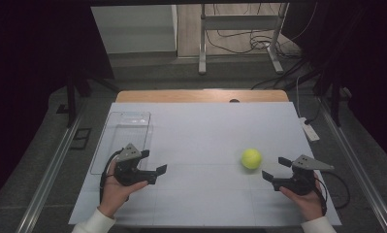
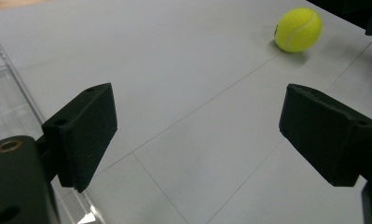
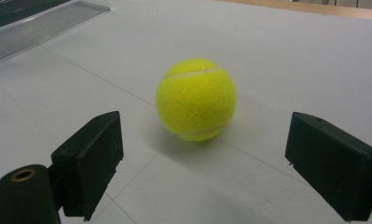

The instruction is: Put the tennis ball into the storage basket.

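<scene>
A yellow tennis ball rests on the white table sheet, right of centre. My right gripper is held low just right of the ball, its jaws spread wide and pointing at it with a short gap between. In the right gripper view the ball lies a little ahead of the open jaws, untouched. My left gripper hovers at the left of the sheet, jaws open and empty, aimed toward the right. In the left gripper view the ball sits far off at the upper right.
A clear plastic tray lies flat at the sheet's left side, just beyond my left gripper; its edge runs past the left jaw. A white power strip lies off the sheet's right edge. The wooden table edge runs along the far side.
</scene>
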`<state>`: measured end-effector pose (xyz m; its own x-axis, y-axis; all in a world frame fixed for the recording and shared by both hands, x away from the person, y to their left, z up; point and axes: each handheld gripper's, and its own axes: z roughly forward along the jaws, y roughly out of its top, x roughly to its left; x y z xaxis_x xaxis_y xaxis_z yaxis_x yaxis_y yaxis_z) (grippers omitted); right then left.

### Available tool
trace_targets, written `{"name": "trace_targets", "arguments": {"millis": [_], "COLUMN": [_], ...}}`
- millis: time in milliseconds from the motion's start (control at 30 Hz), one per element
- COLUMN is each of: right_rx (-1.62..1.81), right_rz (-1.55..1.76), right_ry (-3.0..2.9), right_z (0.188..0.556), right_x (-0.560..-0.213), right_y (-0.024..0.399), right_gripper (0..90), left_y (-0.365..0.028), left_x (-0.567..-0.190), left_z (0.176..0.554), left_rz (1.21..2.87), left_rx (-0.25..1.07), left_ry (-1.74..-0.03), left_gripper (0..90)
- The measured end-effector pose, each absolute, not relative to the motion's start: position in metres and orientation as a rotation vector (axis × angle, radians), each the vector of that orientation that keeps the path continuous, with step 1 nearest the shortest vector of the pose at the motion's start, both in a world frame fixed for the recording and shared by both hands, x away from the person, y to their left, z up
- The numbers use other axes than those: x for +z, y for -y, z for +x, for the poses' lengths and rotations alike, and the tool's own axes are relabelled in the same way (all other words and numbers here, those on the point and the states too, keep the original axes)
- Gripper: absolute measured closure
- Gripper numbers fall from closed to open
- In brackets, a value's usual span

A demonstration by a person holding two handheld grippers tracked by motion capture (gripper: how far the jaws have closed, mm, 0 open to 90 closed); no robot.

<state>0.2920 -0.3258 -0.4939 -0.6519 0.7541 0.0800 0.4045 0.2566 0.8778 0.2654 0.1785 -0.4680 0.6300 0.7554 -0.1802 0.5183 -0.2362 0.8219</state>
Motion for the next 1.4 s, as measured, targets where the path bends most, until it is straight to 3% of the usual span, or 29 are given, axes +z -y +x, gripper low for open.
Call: {"name": "trace_targets", "arguments": {"millis": [1400], "right_rx": [1.345], "right_rz": [1.041], "right_ry": [-2.181], "right_z": [0.292], "right_x": [-0.494], "right_y": [0.326], "right_gripper": [11.4], "left_y": [-0.161], "left_x": [-0.452], "left_z": [0.29], "left_rz": [1.952], "left_rx": [0.283], "left_ry": [-1.01], "left_gripper": [13.0]}}
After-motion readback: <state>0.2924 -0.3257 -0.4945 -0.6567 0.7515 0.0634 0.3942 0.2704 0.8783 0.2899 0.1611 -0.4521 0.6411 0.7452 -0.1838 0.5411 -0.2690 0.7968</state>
